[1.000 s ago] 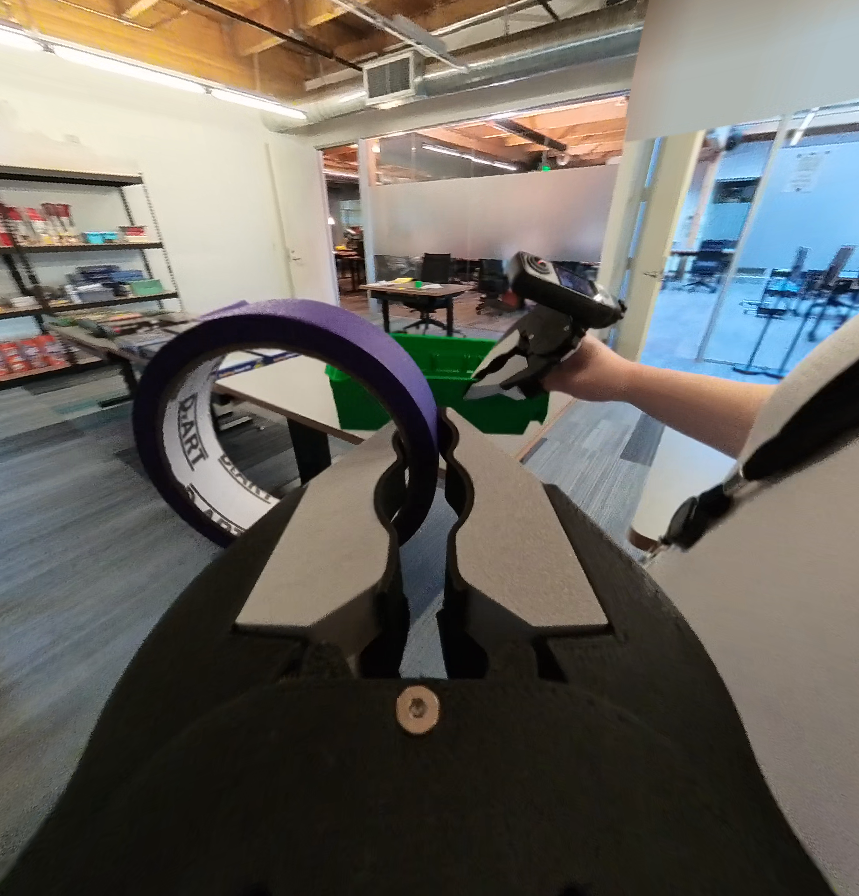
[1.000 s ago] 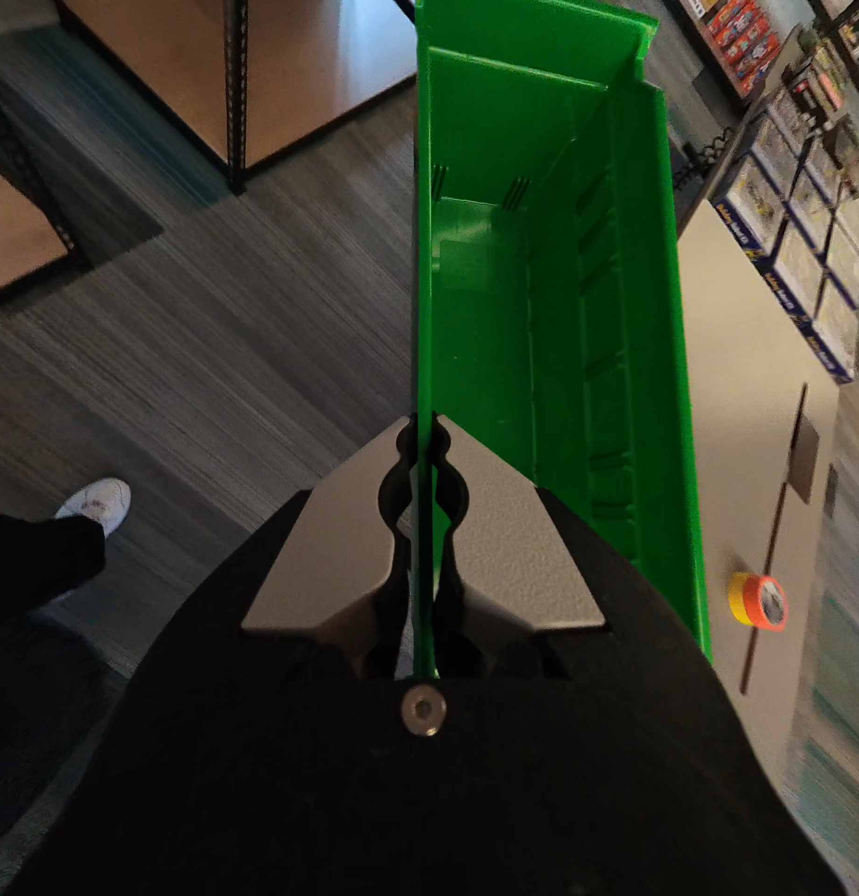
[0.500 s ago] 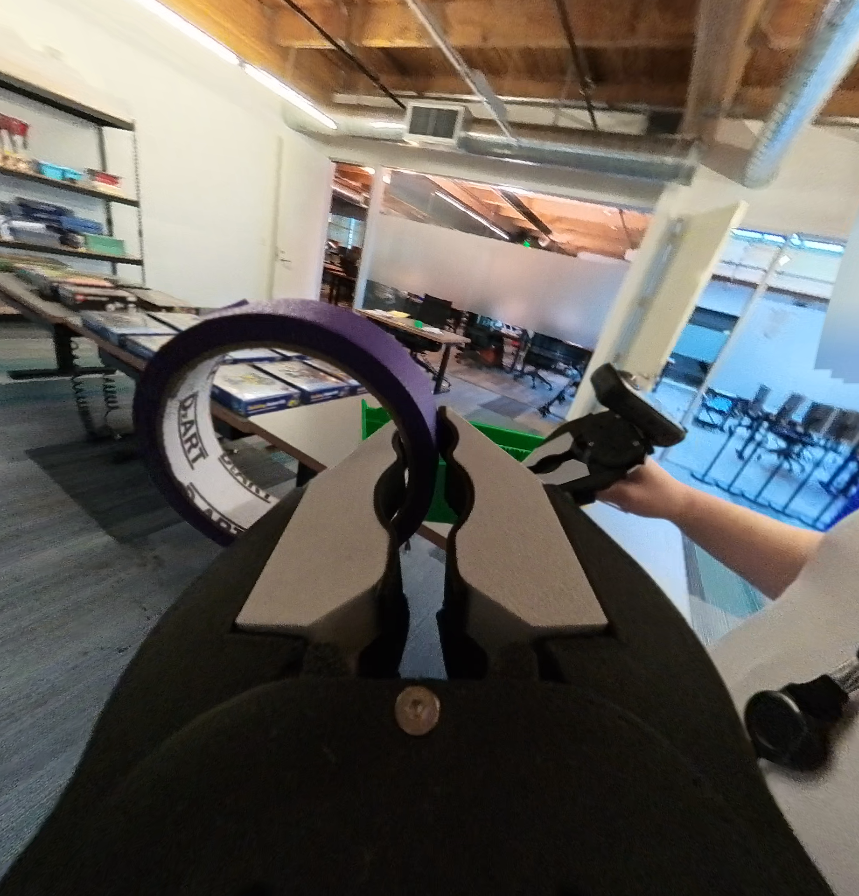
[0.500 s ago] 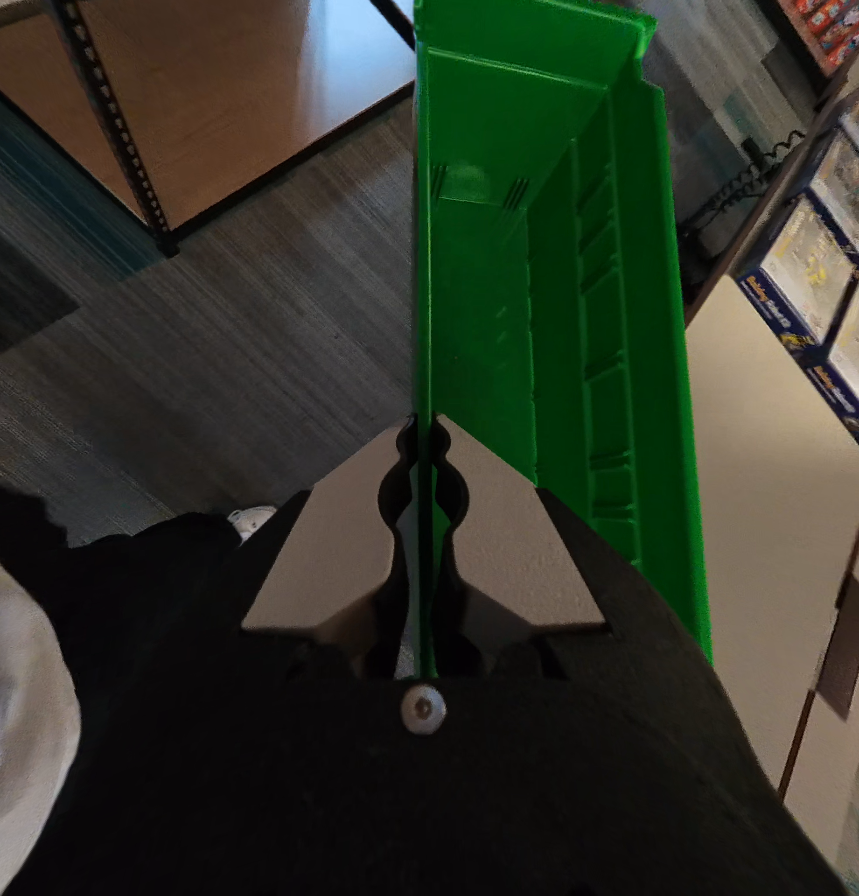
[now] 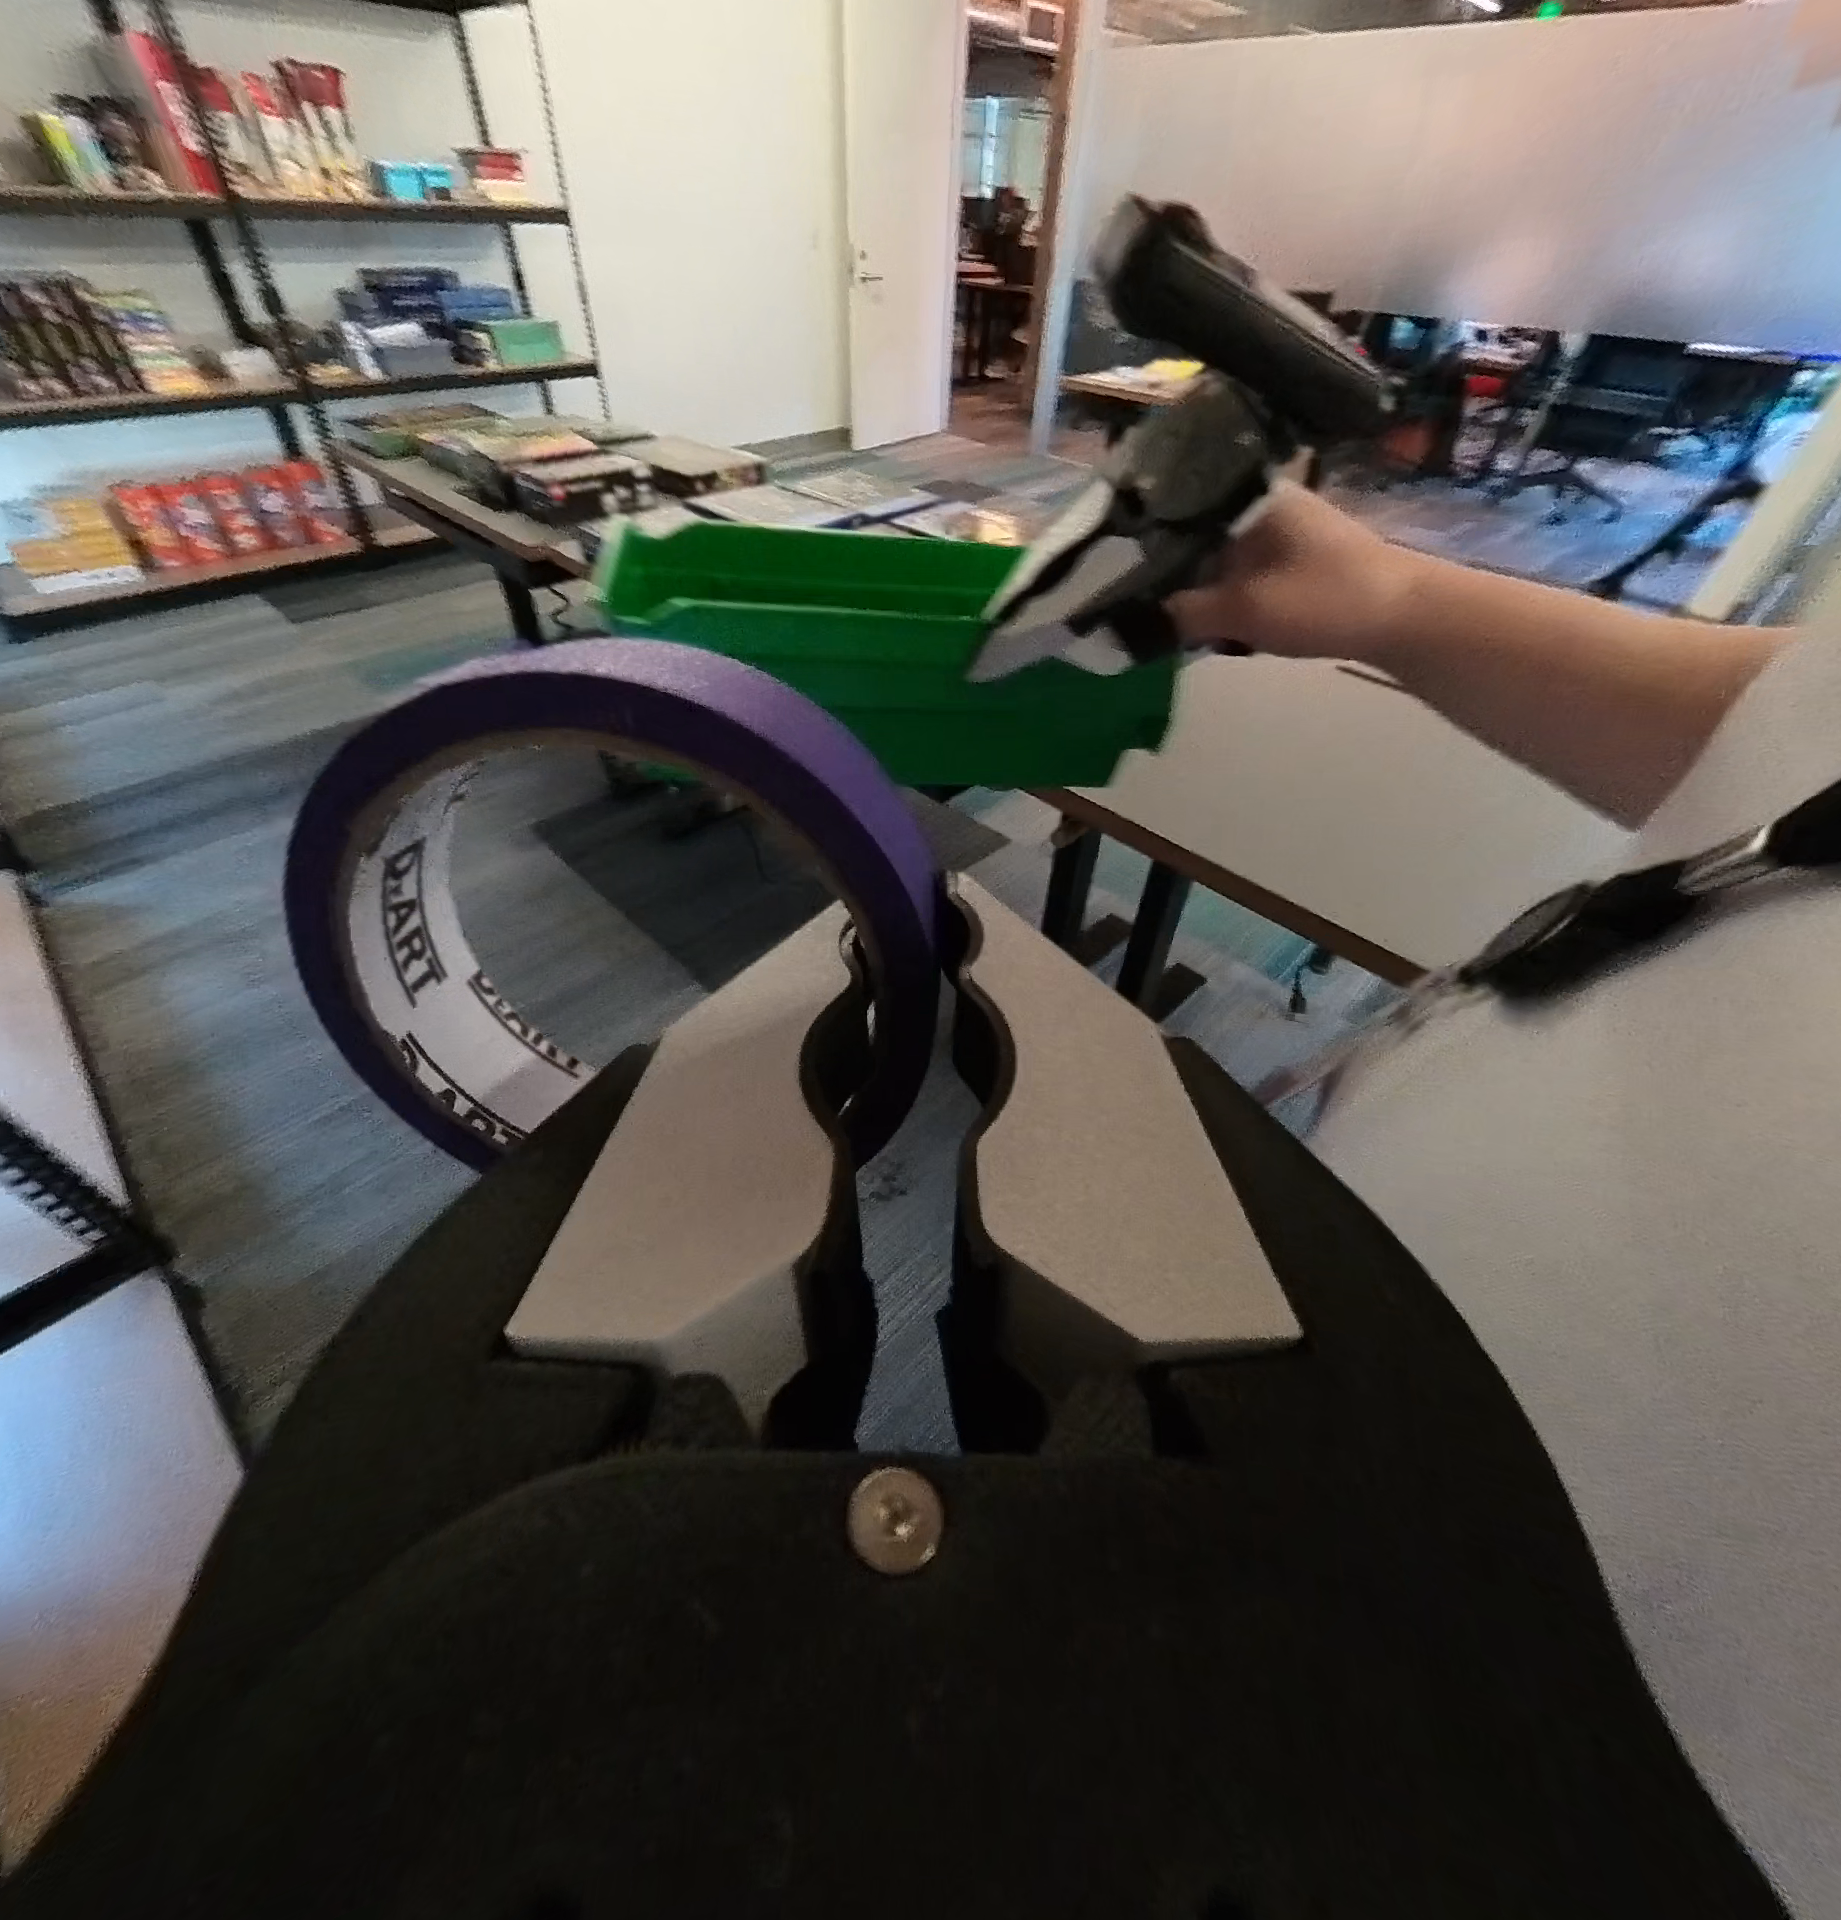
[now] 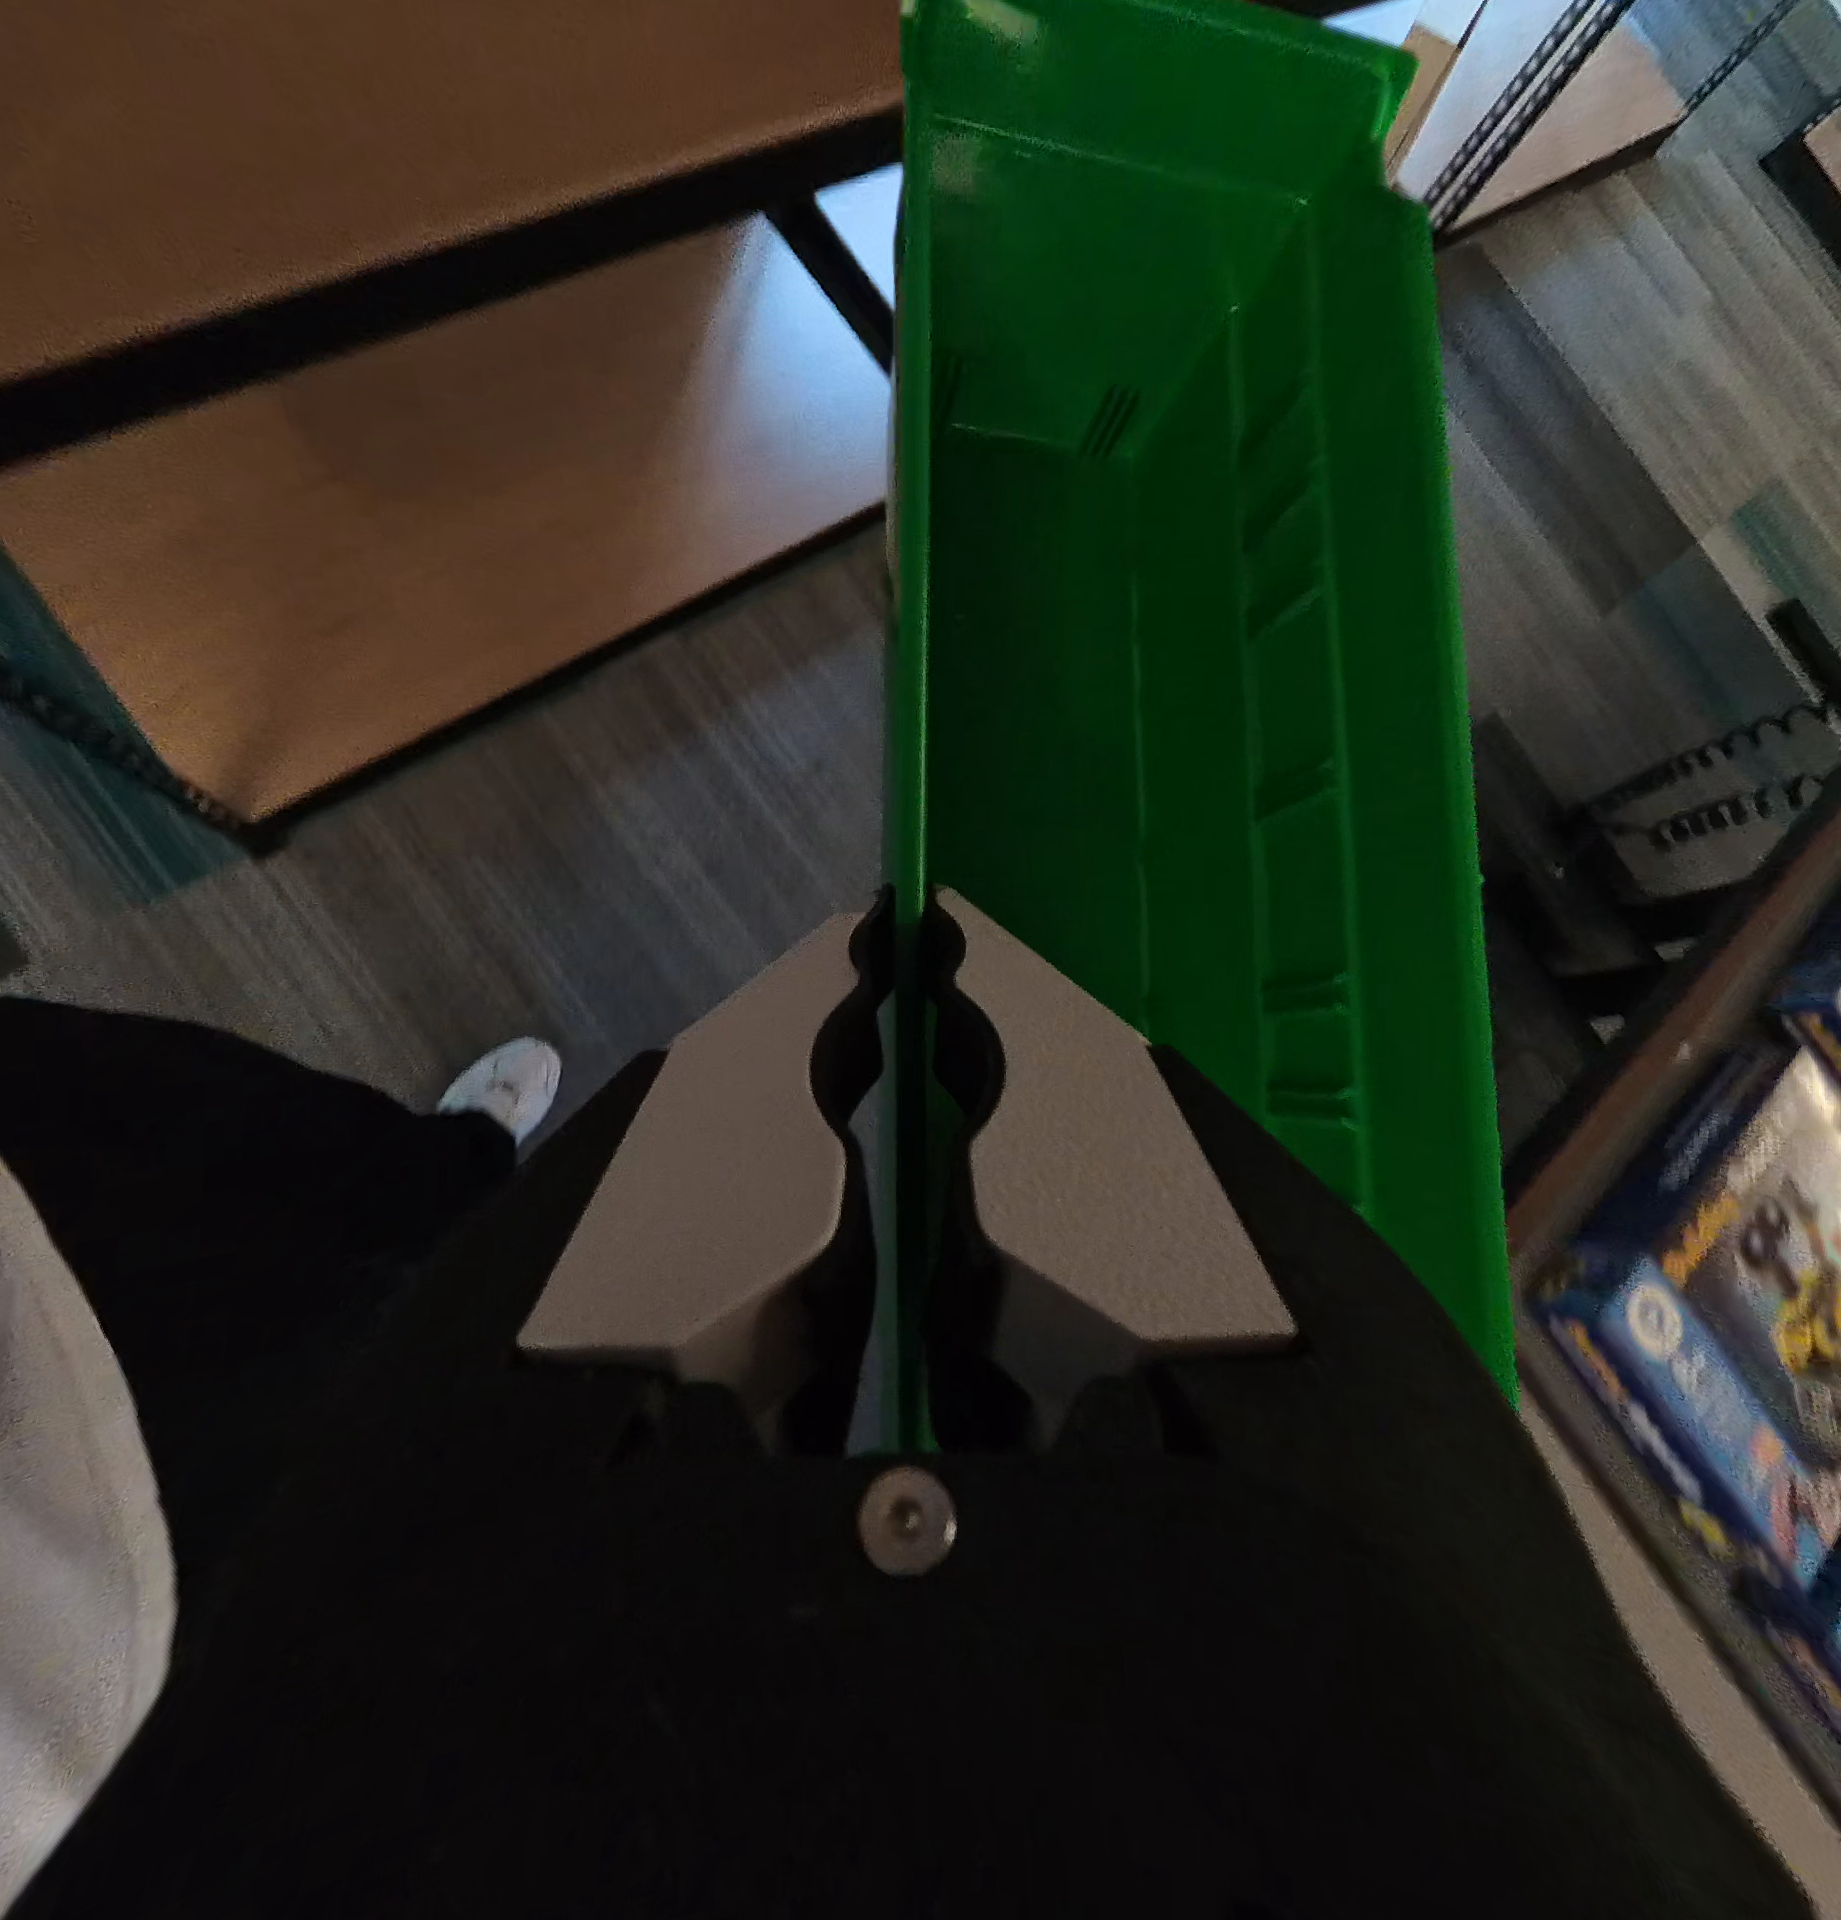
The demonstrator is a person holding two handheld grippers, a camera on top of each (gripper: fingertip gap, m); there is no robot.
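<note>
Change: the green bin is now seen higher and nearer in the left wrist view than half a second ago, and shelves with boxes have come into sight behind it; the whole view has been swung leftward.
Left gripper: clenched on the rim of a purple tape roll, which is carried upright in the air, its open core facing left.
Right gripper: clamped on the thin side wall of the green bin; the bin is held off the floor and appears empty.
Surroundings: a white table lies just beyond the bin; brown shelf boards and boxes are seen below.
Obstruction: the bin is held between the tape roll and the table.
</note>
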